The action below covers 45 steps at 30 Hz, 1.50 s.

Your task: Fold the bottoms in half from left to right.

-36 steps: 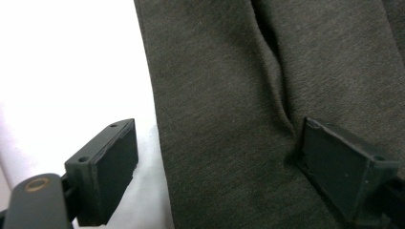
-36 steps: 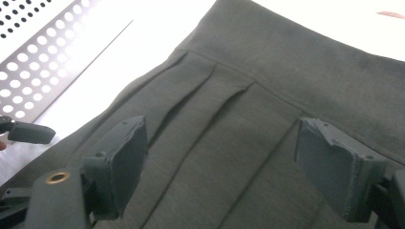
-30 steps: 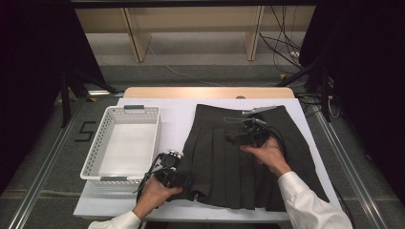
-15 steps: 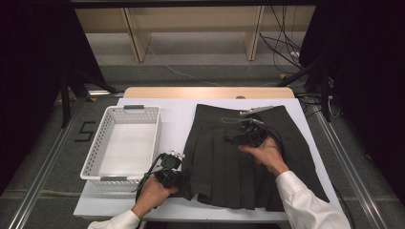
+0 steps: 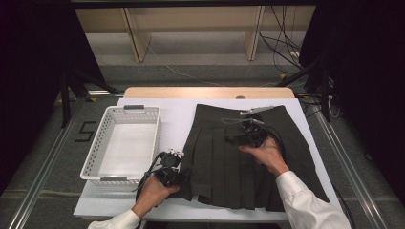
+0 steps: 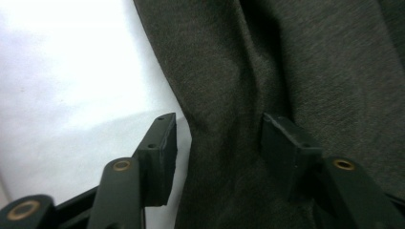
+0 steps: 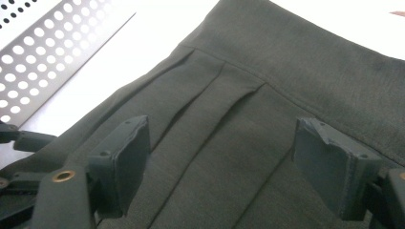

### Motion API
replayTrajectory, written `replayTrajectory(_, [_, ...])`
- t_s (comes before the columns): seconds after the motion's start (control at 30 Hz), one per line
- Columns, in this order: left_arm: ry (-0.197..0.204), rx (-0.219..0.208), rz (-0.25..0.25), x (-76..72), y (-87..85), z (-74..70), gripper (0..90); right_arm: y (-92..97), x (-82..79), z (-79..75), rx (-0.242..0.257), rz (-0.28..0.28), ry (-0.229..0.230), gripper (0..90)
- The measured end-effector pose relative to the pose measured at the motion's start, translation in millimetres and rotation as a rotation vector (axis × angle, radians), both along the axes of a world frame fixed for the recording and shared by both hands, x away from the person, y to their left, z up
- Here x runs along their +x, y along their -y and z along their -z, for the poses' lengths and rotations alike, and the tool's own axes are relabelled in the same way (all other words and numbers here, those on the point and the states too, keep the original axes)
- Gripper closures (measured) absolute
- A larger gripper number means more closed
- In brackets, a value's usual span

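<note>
Left gripper point(image 6: 217, 138) just reopened halfway, skirt point(image 5: 239, 157) edge loose between its jaws; right gripper point(image 7: 224, 157) hovers wide open over pleats.

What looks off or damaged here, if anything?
Mostly tidy: the pleated skirt lies flat on the table and the basket sits square. Two oddities: the right gripper has chipped, ragged pads, and the skirt's edge is bunched into a ridge between the left gripper jaws, which have just been opening.

Probably lab, dark curtains point(image 5: 33, 71), floor rails point(image 5: 45, 167), cables point(image 5: 286, 52)
</note>
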<state>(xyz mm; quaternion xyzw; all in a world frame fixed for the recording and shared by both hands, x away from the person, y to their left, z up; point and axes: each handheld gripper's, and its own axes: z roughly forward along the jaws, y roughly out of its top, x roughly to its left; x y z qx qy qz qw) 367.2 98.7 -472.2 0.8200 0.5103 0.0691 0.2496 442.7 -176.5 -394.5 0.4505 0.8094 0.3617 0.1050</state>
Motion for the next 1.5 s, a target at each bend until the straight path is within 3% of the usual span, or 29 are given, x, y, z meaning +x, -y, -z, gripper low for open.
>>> replayTrajectory(0.03, [0.011,0.008,0.001,0.0,0.4,-0.5,59.9,-0.5,0.0,0.3,-0.001,0.001,-0.003,22.0])
replayTrajectory(0.07, [0.013,0.001,0.008,-0.2,1.0,-0.3,59.9,-0.5,0.0,0.3,-0.001,0.001,-0.003,22.0])
replayTrajectory(0.1, [0.011,-0.003,0.01,-0.5,2.7,-0.2,75.7,-1.6,0.2,0.8,-0.002,0.0,-0.006,22.1])
replayTrajectory(0.17, [0.01,-0.032,0.016,-0.4,1.6,-2.6,84.4,-2.4,0.1,1.2,-0.005,-0.004,-0.006,22.2])
replayTrajectory(0.23, [0.015,-0.048,0.023,-0.9,0.6,-5.0,85.5,-2.8,-0.1,1.2,-0.005,-0.005,-0.005,22.1])
replayTrajectory(0.3, [0.01,-0.117,0.018,-2.7,-1.6,-12.1,85.6,-2.3,-0.2,0.4,-0.003,-0.005,-0.005,22.2])
replayTrajectory(0.37, [0.032,-0.135,0.02,-4.5,-1.5,-19.5,85.8,-1.6,0.2,0.5,-0.004,-0.002,-0.005,22.2])
replayTrajectory(0.4, [0.047,-0.17,0.023,-5.7,-2.0,-26.3,85.9,-1.2,0.5,0.7,-0.004,-0.001,-0.006,22.2])
replayTrajectory(0.43, [0.047,-0.17,0.023,-5.7,-2.0,-26.3,85.9,-0.9,0.7,0.8,-0.006,0.0,-0.006,22.2])
replayTrajectory(0.53, [0.06,-0.236,0.027,-7.2,0.2,-38.1,86.0,-0.9,2.1,-0.3,-0.005,0.002,-0.004,22.3])
replayTrajectory(0.6, [0.086,-0.267,0.043,-8.7,7.6,-48.5,85.9,-1.9,3.5,-1.3,0.001,0.002,-0.006,22.4])
replayTrajectory(0.7, [0.097,-0.28,0.056,-9.4,14.4,-54.0,85.9,-5.0,6.5,-2.9,0.016,0.0,-0.014,22.5])
replayTrajectory(0.8, [0.11,-0.316,0.093,-11.4,27.4,-65.9,85.9,-11.2,9.3,-5.2,-0.003,-0.007,-0.014,22.6])
replayTrajectory(1.13, [0.144,-0.331,0.15,-11.4,55.0,-79.5,86.1,-34.3,25.3,-15.1,0.013,-0.028,-0.045,23.3])
replayTrajectory(1.5, [0.172,-0.33,0.176,-13.6,67.2,-83.8,86.1,-64.6,38.9,-9.6,-0.049,-0.074,-0.099,23.8])
